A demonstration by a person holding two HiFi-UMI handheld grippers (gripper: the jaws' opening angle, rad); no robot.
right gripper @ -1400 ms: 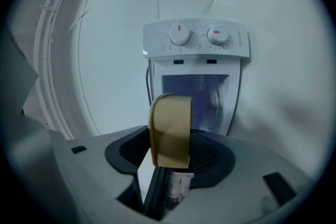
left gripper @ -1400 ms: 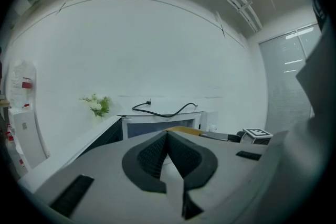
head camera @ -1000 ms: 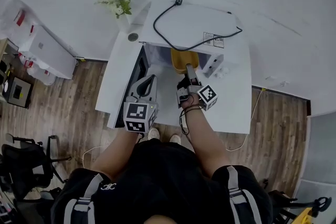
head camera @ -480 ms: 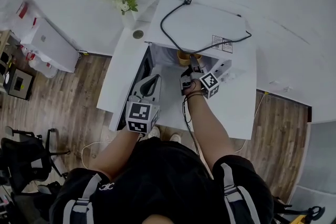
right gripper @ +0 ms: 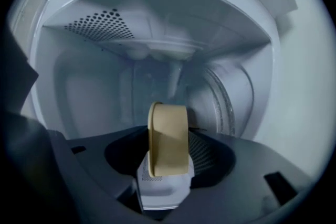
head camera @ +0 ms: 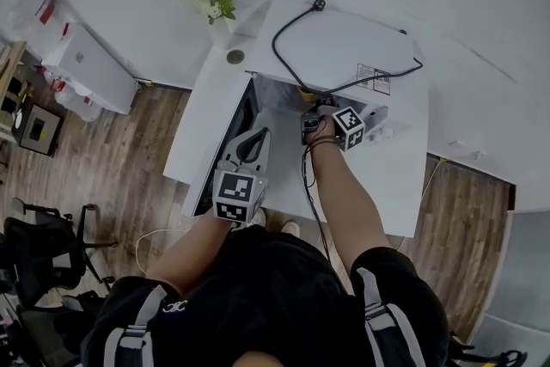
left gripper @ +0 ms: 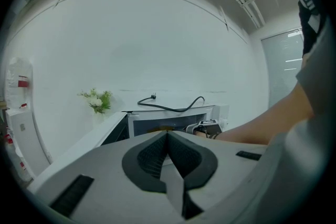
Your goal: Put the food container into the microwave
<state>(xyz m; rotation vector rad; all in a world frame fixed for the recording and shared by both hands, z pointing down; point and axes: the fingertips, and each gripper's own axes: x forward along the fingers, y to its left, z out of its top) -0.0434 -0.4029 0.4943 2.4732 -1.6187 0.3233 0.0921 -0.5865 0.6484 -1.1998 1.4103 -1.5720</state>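
The white microwave (head camera: 344, 56) stands on a white table with its door (head camera: 229, 133) swung open to the left. The tan food container (right gripper: 168, 139) is held on edge, and my right gripper (right gripper: 167, 168) is shut on it. Both are inside the cavity (right gripper: 157, 60). From the head view only a yellow sliver of the container (head camera: 307, 94) shows under the microwave's top edge, just ahead of the right gripper (head camera: 313, 109). My left gripper (head camera: 253, 137) hangs shut and empty in front of the open door, with its jaws pressed together (left gripper: 168, 136).
A black power cord (head camera: 339, 34) lies coiled on the microwave's top. A vase of white flowers (head camera: 213, 0) stands at the table's back left corner. The table (head camera: 404, 185) ends near my legs. Wooden floor lies on both sides, with white boxes (head camera: 86, 64) on the left.
My right gripper has pushed forward with the container, from the microwave's mouth into the cavity. The left gripper has stayed by the door.
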